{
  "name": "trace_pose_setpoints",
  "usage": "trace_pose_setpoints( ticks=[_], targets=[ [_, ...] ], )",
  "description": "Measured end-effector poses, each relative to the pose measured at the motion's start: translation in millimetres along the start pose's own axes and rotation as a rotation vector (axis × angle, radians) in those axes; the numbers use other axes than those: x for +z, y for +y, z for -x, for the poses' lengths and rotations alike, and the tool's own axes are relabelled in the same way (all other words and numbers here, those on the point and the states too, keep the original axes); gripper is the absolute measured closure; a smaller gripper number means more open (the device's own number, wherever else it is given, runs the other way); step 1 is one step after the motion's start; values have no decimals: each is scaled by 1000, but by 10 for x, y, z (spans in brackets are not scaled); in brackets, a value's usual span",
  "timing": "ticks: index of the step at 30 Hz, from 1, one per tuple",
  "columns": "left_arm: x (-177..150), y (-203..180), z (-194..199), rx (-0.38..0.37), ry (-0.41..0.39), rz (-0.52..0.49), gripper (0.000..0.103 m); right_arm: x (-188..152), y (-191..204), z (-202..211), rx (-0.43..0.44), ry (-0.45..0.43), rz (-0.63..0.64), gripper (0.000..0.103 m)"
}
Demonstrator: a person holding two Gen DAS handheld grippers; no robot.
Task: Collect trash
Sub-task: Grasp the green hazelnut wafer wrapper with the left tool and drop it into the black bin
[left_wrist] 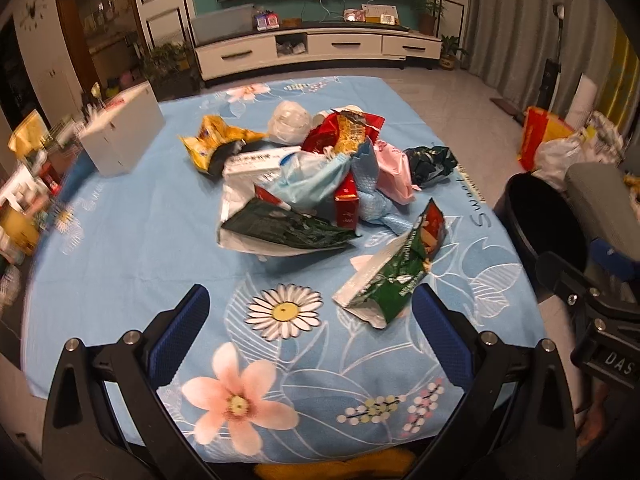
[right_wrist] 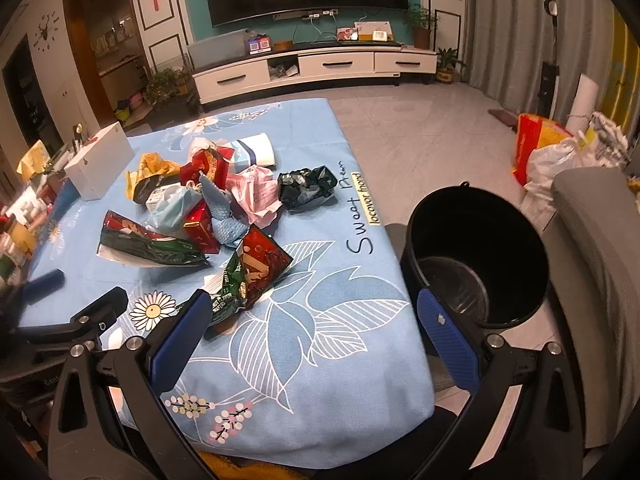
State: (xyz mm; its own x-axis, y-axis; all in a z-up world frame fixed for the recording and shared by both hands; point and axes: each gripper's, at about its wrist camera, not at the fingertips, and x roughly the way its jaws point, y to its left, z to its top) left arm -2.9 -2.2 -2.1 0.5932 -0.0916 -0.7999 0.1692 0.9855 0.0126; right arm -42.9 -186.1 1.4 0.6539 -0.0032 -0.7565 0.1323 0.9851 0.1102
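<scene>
Two blue-padded fingers are spreading wide in the left wrist view, so the left hand-held gripper (left_wrist: 310,314) is hanging open and empty above the desk (left_wrist: 132,240), which is wearing a light blue cloth printed with flowers. Just ahead of its right finger, a green and red snack bag (left_wrist: 390,276) is lying apart from the rest, torn mouth facing the camera. Beyond it the trash pile (left_wrist: 316,176) is sitting mid-desk: a dark green wrapper (left_wrist: 286,226), a red carton (left_wrist: 346,204), a yellow bag (left_wrist: 212,140) and a crumpled pink bag (left_wrist: 394,170) are all crowding together. At far right, letters reading "DAS" are showing on black hardware.

Over in the right wrist view, the right hand-held gripper (right_wrist: 314,322) is also hanging open, holding nothing. Its left finger is sitting just beside the green and red snack bag (right_wrist: 250,276). "Sweet" is reading clearly in script on the cloth, with a yellow label beside it too small to make out reliably. A black bucket (right_wrist: 536,240) is standing on the floor just off the desk's right edge.
</scene>
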Motion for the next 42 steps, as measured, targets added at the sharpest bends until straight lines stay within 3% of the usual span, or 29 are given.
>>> trace_pose_setpoints(
  ticks=[6, 11, 16, 19, 21, 23, 26, 30, 33, 35, 37, 39, 42],
  targets=[
    [-139, 170, -256, -81, 30, 64, 2, -122, -160, -229, 134, 37, -53, 3],
    [-282, 118, -494, -207, 59, 61, 3, -249, -238, -541, 219, 94, -122, 3],
    [-227, -198, -599, -239, 11, -78, 3, -217, -396, -718, 297, 109, -217, 2],
    [-129, -455, -786, -217, 19, -174, 3, -112, -493, -850, 304, 109, -245, 2],
    [-73, -568, -950, -212, 39, -206, 12, -43, -535, -948, 309, 106, -258, 3],
    [-45, -634, -1102, -206, 71, -228, 40, 53, -579, -1048, 321, 100, -276, 3],
    [-32, -678, -1268, -216, 105, -232, 62, 206, -626, -1195, 339, 92, -293, 3],
    [44, -566, -1051, -337, 59, -167, 70, 452, -674, -1396, 377, 77, -318, 3],
    [176, -476, -719, -384, -44, -144, 71, 669, -714, -1580, 388, 61, -356, 4],
    [288, -429, -584, -377, -99, -128, 70, 784, -719, -1709, 395, 63, -375, 15],
    [412, -386, -493, -307, -169, -127, 69, 886, -702, -1900, 405, 91, -398, 20],
    [497, -360, -504, -268, -188, -124, 68, 931, -664, -2054, 411, 119, -405, 27],
    [528, -301, -551, -264, -168, -97, 67, 923, -615, -2179, 422, 157, -402, 59]
  ],
)
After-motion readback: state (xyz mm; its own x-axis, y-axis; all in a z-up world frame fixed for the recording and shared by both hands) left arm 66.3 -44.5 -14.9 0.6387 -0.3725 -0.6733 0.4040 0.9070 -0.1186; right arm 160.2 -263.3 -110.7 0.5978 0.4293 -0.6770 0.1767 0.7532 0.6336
